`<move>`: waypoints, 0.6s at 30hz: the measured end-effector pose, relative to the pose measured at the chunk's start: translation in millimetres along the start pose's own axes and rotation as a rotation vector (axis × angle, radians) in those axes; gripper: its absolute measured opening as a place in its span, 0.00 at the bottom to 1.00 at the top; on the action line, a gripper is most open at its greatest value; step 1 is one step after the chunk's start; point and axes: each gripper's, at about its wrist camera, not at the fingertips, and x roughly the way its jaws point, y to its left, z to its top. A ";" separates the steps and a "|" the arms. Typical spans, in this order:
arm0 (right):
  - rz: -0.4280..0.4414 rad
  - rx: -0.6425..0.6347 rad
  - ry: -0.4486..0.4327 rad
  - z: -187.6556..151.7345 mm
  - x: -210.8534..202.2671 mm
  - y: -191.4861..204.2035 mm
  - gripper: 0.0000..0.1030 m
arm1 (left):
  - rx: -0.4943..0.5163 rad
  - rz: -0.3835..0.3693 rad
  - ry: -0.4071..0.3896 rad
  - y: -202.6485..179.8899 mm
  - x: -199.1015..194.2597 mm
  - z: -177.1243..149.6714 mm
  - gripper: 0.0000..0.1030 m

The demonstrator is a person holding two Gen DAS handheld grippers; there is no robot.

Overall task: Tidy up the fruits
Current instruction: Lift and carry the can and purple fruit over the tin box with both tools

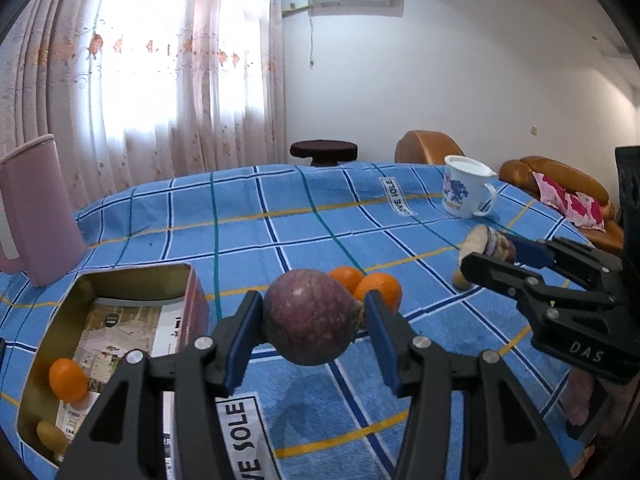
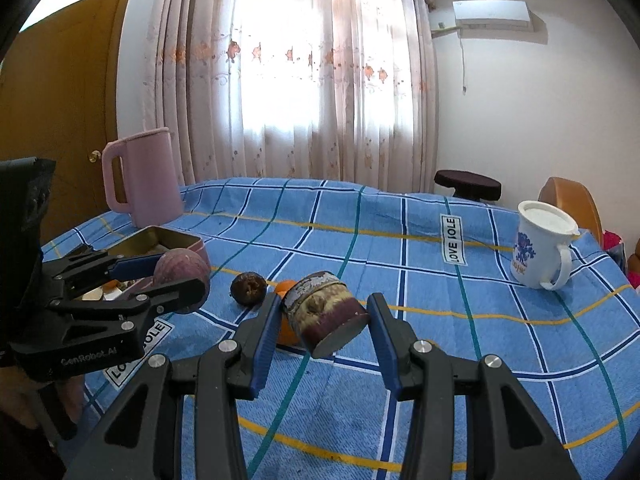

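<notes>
Fruits differ by view: left gripper (image 1: 310,316) clamps a purple fruit (image 1: 310,316), right gripper (image 2: 322,316) a cut stub (image 2: 326,312).

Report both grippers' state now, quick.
Left gripper: shut on the round purple fruit, lifted off the cloth.
Right gripper: shut on the cut cylindrical piece.

At frame centre, the right tool (image 2: 322,316) grips a cut purple-brown root chunk (image 2: 326,314) above the blue checked cloth-covered surface (image 2: 440,312); the left tool (image 2: 160,276), at left, clamps a round purple fruit (image 2: 182,272).
</notes>
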 end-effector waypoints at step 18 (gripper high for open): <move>0.007 -0.017 -0.105 -0.7 -18.6 1.3 0.44 | 0.013 0.041 -0.115 -2.8 -21.3 -2.4 0.53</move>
